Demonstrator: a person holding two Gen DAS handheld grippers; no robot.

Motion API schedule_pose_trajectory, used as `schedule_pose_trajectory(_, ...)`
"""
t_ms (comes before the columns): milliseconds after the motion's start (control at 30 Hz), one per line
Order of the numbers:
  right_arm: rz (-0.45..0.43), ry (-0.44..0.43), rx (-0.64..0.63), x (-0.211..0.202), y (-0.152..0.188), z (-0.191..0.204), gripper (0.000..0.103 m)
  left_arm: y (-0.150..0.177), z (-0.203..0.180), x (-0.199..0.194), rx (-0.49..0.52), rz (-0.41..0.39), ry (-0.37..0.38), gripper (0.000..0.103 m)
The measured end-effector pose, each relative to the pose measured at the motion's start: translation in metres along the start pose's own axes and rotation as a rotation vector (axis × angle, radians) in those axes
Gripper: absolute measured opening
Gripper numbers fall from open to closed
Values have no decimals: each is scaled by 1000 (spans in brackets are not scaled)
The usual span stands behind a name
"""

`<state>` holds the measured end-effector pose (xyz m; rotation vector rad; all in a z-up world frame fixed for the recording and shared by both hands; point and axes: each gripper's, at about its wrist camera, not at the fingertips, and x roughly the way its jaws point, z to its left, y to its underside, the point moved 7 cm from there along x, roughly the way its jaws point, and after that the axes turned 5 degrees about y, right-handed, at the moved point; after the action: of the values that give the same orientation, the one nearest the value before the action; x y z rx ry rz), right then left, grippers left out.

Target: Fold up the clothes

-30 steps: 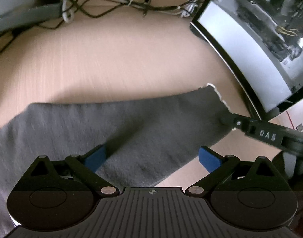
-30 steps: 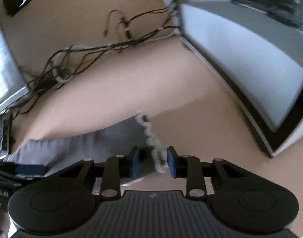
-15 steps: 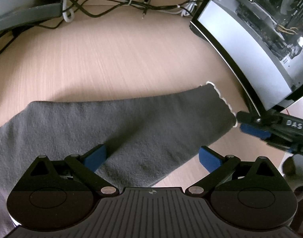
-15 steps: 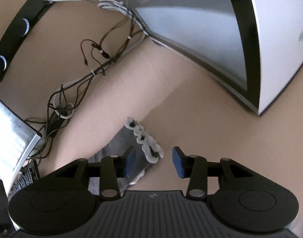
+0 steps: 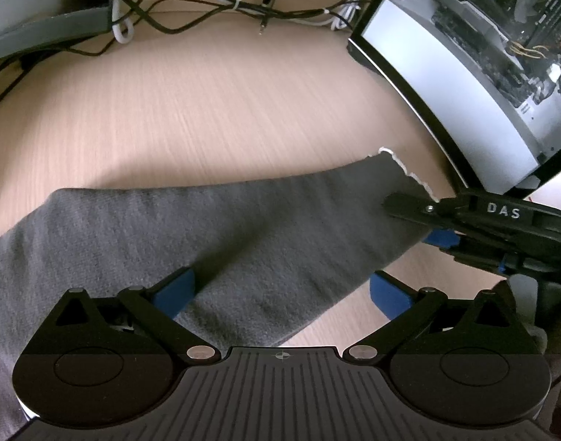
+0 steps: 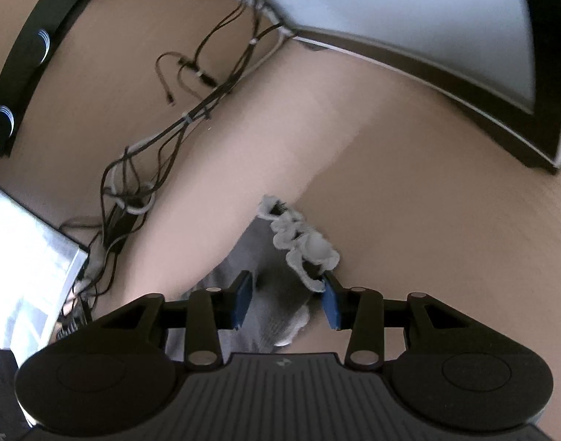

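A grey garment (image 5: 214, 235) is lying flat on the wooden desk (image 5: 214, 88), running from 8 to 3 o'clock. The left gripper (image 5: 280, 290) is sitting wide open astride its near edge. The right gripper (image 6: 286, 296) is straddling the white-trimmed end (image 6: 299, 242), pads apart, not clamped

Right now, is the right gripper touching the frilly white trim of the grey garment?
Touching. The right wrist view shows the white trim draped against one finger pad of the right gripper, jaws open around the grey garment.
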<state>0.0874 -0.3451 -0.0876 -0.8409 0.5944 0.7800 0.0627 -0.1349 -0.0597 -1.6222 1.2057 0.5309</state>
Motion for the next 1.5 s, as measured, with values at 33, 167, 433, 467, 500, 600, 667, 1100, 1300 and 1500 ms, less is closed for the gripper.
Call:
schedule_pose_trajectory(33,3,4,-11,1,-1,1,35,0,0,0,0,-1,1,103)
schedule_pose_trajectory(167,11,11,-29,6,-4,2,28,1,1,-1,2,-2,3,103)
schedule_pose_trajectory(433,-93,95,-353,-8,-5,35,24,2,0,-1,2,-6,7,103)
schedule_pose_trajectory(467,-112,109,-433,-10,-1,43,24,2,1,-2,1,-7,11,103)
schedule_pose_trajectory(500,-132,123,-514,-12,2,52,24,2,1,-2,-1,-8,15,103)
schedule_pose_trajectory(600,-168,160,-729,-11,13,72,24,2,4,-5,-21,-13,34,103)
schedule_pose_trajectory(667,-166,168,-799,-10,17,77,24,0,8,-10,-42,-22,31,103)
schedule_pose_trajectory(1100,-182,161,-1198,-10,73,104,24,-37,4,-36,-18,-93,-38,103)
schedule_pose_trajectory(1300,-163,124,-1274,-6,93,115,27,-50,-6,-24,-13,-90,-60,103)
schedule_pose_trajectory(1500,-135,71,-1211,-11,91,112,30,-49,8,-2,-11,-28,-172,103)
